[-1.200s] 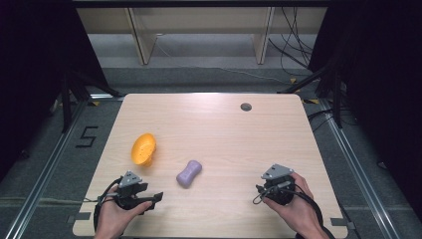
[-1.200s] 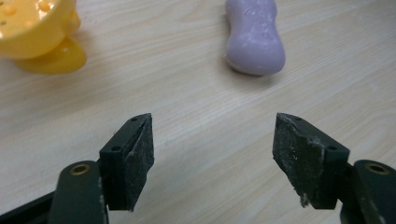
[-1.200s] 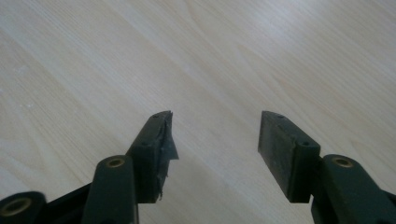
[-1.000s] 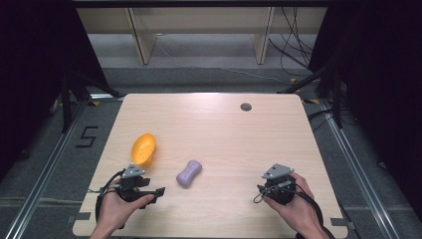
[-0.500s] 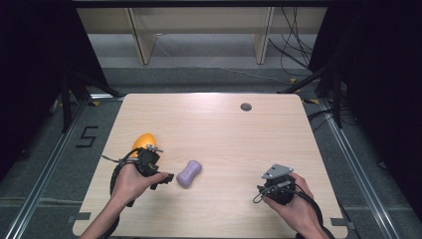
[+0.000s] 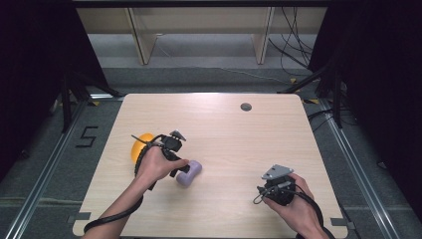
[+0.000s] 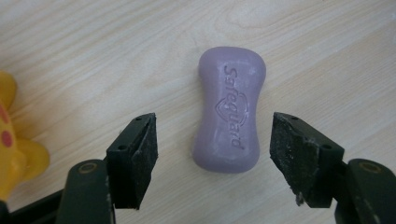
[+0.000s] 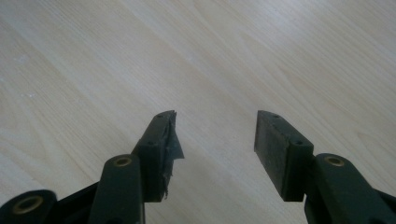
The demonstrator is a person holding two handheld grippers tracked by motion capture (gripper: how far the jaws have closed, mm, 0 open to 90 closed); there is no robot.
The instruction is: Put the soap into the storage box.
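The left gripper (image 7: 212, 158) has its jaws wide apart, one on each side of a purple soap bar (image 7: 229, 109). The soap lies flat on the wooden table (image 6: 239, 139) between them, with a gap on both sides, so nothing is squeezed. The left gripper view shows the word Safeguard pressed into the soap. A yellow toy (image 7: 16, 149) sits near the left jaw. The right gripper (image 8: 215, 140) is also spread apart, over bare wood near the table's front edge.
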